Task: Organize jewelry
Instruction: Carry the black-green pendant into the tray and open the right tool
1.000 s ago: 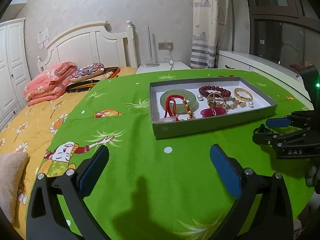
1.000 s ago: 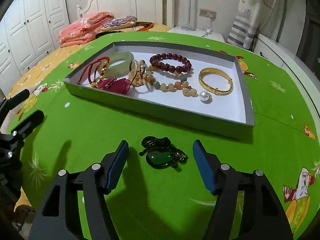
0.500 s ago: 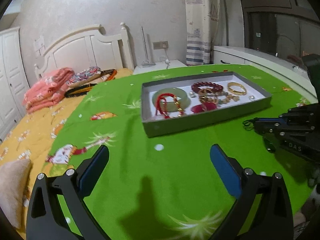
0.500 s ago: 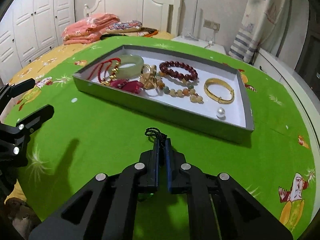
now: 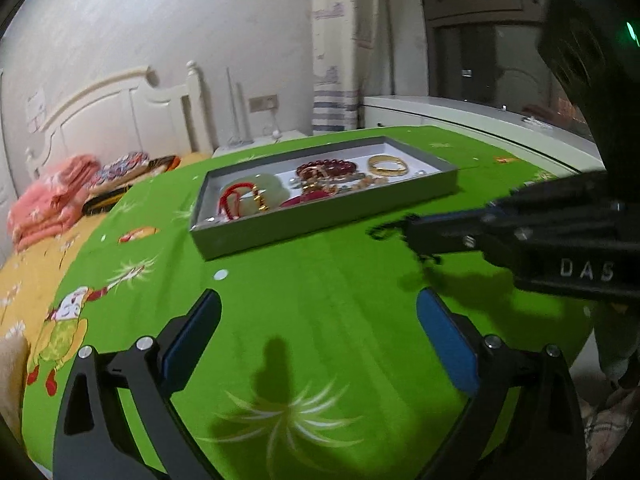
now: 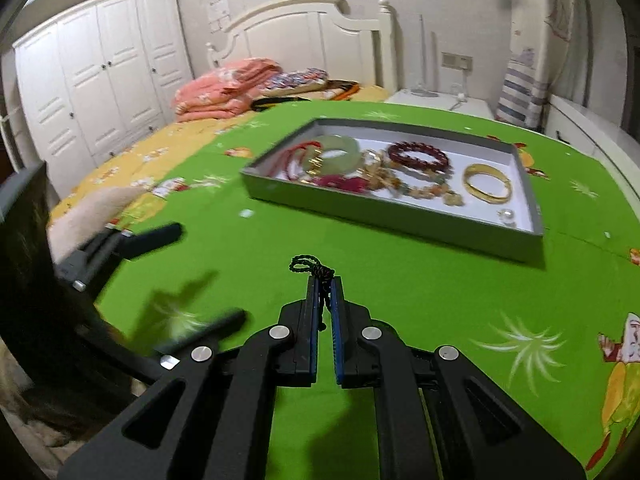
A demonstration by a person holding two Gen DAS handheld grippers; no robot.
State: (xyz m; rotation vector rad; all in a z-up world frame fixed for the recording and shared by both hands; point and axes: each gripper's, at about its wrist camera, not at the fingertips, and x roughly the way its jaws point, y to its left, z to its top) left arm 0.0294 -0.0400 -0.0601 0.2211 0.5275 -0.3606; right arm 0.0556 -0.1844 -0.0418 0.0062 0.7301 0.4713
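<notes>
A grey jewelry tray [image 6: 360, 210] [image 5: 320, 220] lies on the green tablecloth and holds a jade bangle [image 6: 332, 150], a red cord [image 6: 294, 158], a dark red bead bracelet [image 6: 418, 156], a gold bangle [image 6: 486, 182], a bead string and a pearl [image 6: 507, 214]. My right gripper [image 6: 325, 284] is shut on a black-cord necklace [image 6: 310, 266] and holds it above the cloth, short of the tray's near wall; its green pendant is hidden. It also shows in the left wrist view [image 5: 404, 232]. My left gripper [image 5: 318, 308] is open and empty above the cloth; it also shows at the left of the right wrist view [image 6: 192, 276].
A bed with orange sheets and folded pink blankets [image 6: 224, 88] lies behind the table. White wardrobes [image 6: 96, 80] stand at the left, a white cabinet [image 5: 480, 116] at the right. The round table's edge [image 6: 600, 152] curves behind the tray.
My right gripper closed on the necklace a second ago and has lifted it off the cloth. My left gripper has drawn back and tilted; it stays open.
</notes>
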